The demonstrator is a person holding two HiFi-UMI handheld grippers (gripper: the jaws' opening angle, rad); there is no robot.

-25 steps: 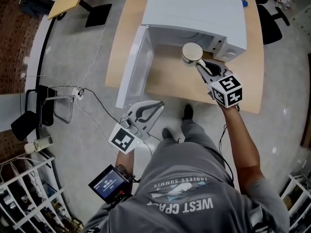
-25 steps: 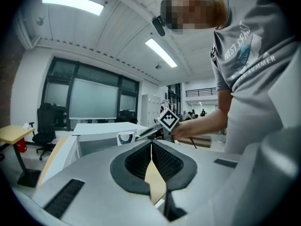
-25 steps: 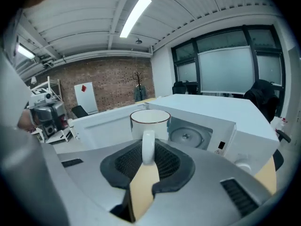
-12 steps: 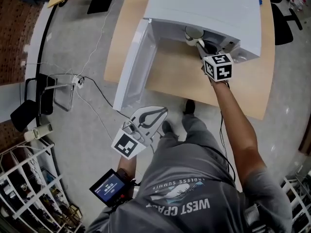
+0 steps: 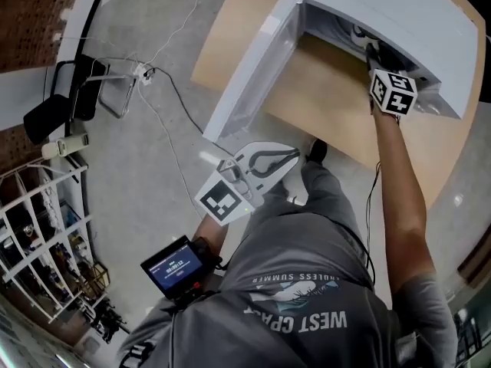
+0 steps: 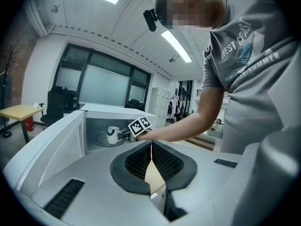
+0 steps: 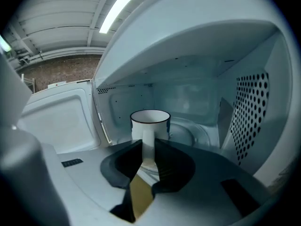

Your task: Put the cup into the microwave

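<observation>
The white cup [image 7: 150, 123] with a dark rim stands upright inside the white microwave [image 5: 399, 14], over its glass turntable [image 7: 200, 134]. My right gripper [image 7: 146, 147] reaches into the cavity and is shut on the cup's handle. In the head view only the cup's edge [image 5: 358, 31] shows under the microwave's roof, beyond the right gripper [image 5: 372, 52]. The left gripper view shows the cup [image 6: 112, 134] in the cavity from the side. My left gripper [image 5: 295, 153] hangs by the person's hip, away from the table, shut with nothing in it [image 6: 151, 149].
The microwave door [image 5: 253, 67] swings wide open to the left, over the wooden table [image 5: 330, 106]. A cable [image 5: 173, 121] runs across the floor, with a black chair [image 5: 65, 106] and white wire shelves [image 5: 38, 236] at the left.
My right gripper has carried the cup from in front of the opening into the microwave's cavity. The left gripper has sunk a little beside the person.
</observation>
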